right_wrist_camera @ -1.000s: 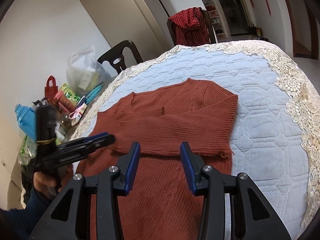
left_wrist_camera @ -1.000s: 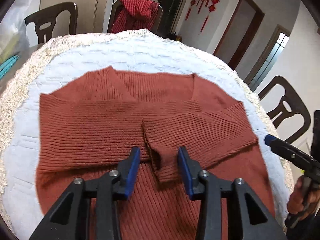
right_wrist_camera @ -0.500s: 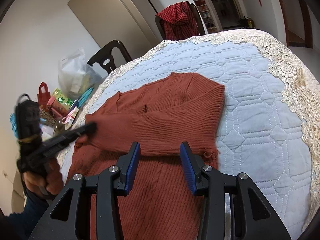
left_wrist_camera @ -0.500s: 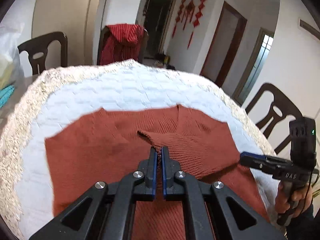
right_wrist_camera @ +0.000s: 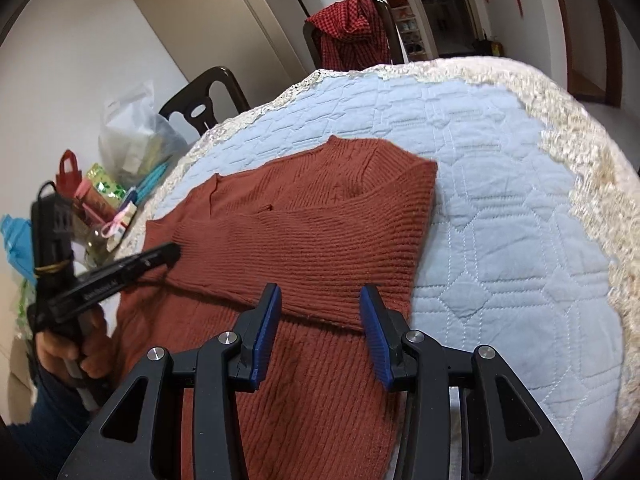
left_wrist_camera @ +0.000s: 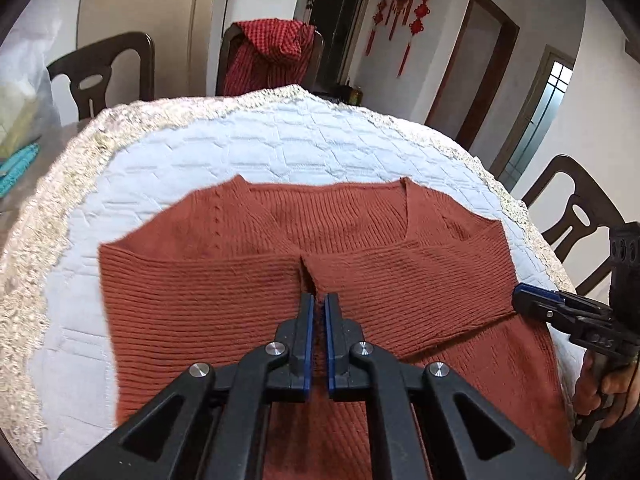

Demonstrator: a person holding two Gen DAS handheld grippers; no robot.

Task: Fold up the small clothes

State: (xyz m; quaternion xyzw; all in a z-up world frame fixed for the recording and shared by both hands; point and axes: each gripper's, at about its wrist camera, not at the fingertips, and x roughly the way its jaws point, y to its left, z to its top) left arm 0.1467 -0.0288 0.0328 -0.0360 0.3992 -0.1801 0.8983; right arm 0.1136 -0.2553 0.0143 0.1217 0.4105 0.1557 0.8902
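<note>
Two grippers work one rust-red sweater [left_wrist_camera: 224, 304], which lies flat on the quilted table cover [left_wrist_camera: 248, 148], nearer the table's front edge, both sleeves folded across the chest. The left gripper [left_wrist_camera: 319, 312] is clenched on the cuff [left_wrist_camera: 308, 280] of a sleeve at mid-chest. The right gripper [right_wrist_camera: 320, 312] has just been narrowing its jaws; they straddle the other sleeve's lower edge without pressing it. Risk: the knit is loose, so any lift on the pinched cuff could drag the sleeve out of line, or the right pads could catch the body layer beneath. A plastic bag [right_wrist_camera: 132, 136] and clutter crowd the table's left edge; chairs [left_wrist_camera: 104, 72] stand behind, clear of the work.
</note>
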